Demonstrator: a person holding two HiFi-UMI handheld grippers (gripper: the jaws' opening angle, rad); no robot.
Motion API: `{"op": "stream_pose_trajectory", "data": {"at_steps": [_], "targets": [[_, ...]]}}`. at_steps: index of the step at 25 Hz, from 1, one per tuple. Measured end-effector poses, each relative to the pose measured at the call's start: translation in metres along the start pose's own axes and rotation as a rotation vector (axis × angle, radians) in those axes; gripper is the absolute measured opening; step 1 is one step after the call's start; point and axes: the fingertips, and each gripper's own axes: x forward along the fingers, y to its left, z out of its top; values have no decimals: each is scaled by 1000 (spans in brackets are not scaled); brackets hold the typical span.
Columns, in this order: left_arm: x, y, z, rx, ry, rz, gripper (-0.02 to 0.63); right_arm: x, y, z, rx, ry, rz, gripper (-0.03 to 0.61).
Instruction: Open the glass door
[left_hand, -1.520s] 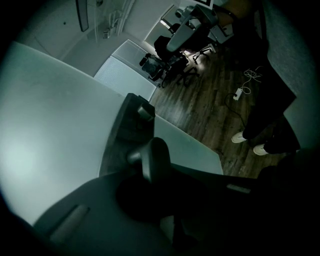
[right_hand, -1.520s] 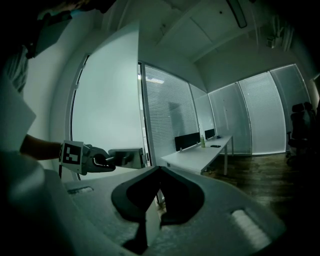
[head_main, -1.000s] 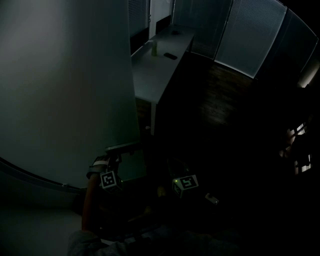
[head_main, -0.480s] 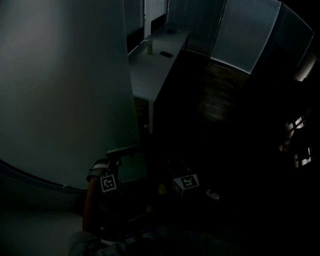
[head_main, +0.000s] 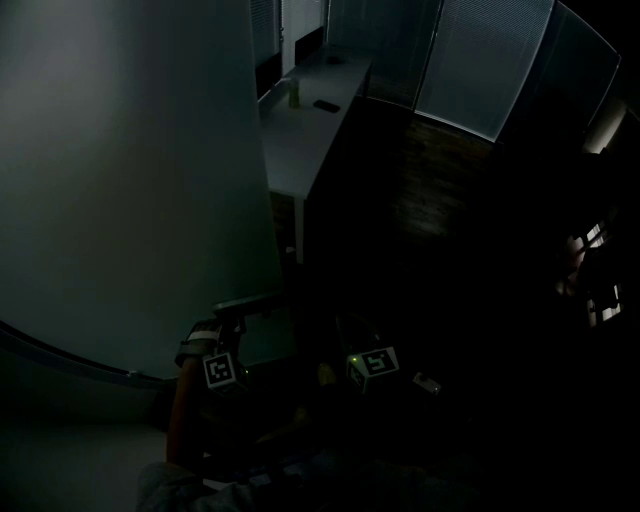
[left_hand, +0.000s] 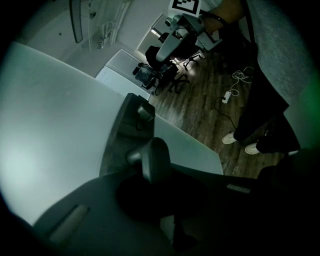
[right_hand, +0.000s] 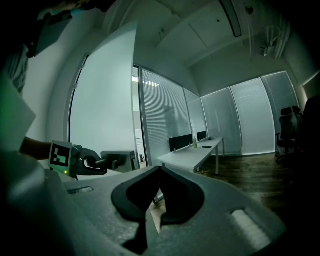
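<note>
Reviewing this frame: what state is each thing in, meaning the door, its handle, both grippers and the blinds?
Frosted glass door: open, its free edge standing clear.
Dark metal lever handle: gripped, apparently by the left gripper.
Left gripper: shut on the handle.
Right gripper: shut, empty, away from the door.
Window blinds: lowered, slats closed.

Long white desk is standing far back on dark wood floor, carrying a green bottle and a flat dark object.

The glass door blocks leftward; floor beside the desk lies open.
</note>
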Motion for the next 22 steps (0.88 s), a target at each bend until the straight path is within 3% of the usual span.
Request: {"op": "stream_pose_trajectory", "data": {"at_steps": [22], "targets": [[-51, -42, 22, 39, -30, -6, 0, -86, 27, -16, 20, -29, -76, 2]]}}
